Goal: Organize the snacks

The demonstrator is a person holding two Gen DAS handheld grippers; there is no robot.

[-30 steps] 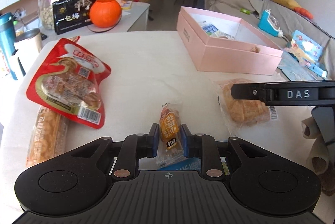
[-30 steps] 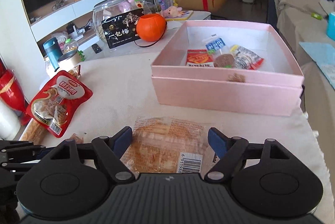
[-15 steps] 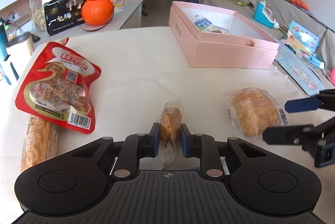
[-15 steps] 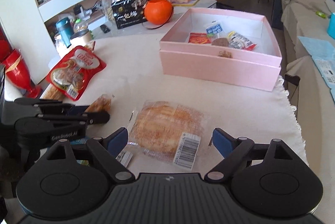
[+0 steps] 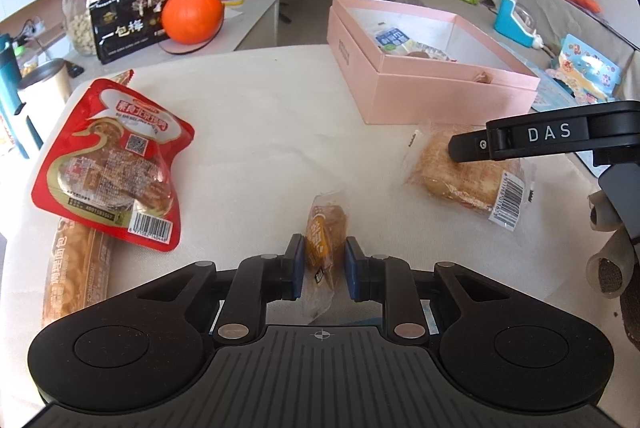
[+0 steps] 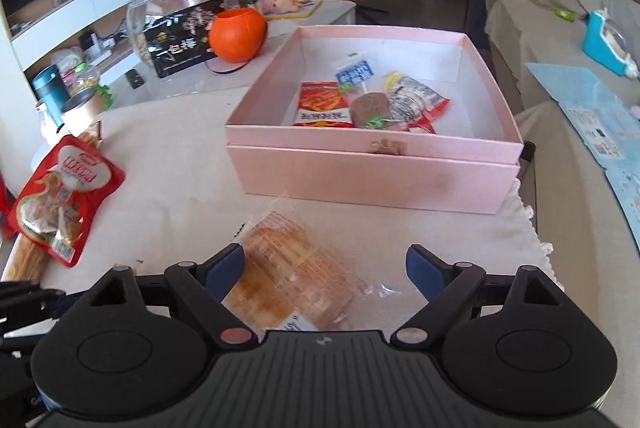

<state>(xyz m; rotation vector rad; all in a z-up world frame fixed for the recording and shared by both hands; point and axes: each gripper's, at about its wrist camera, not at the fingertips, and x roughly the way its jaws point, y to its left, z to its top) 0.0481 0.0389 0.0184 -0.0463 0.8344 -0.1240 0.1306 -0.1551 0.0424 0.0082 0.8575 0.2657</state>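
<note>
Right wrist view: the right gripper stands spread wide over the bagged bread, which lies flat on the table near its right edge, just in front of the pink box; its jaws have just been opening and no pad presses the bag yet. The bread's long axis runs aslant from the left pad toward the camera, so it sits off-centre, nearer the left pad. The left gripper, farther from the box, is clenched on a small orange snack packet near the table's front edge.
</note>
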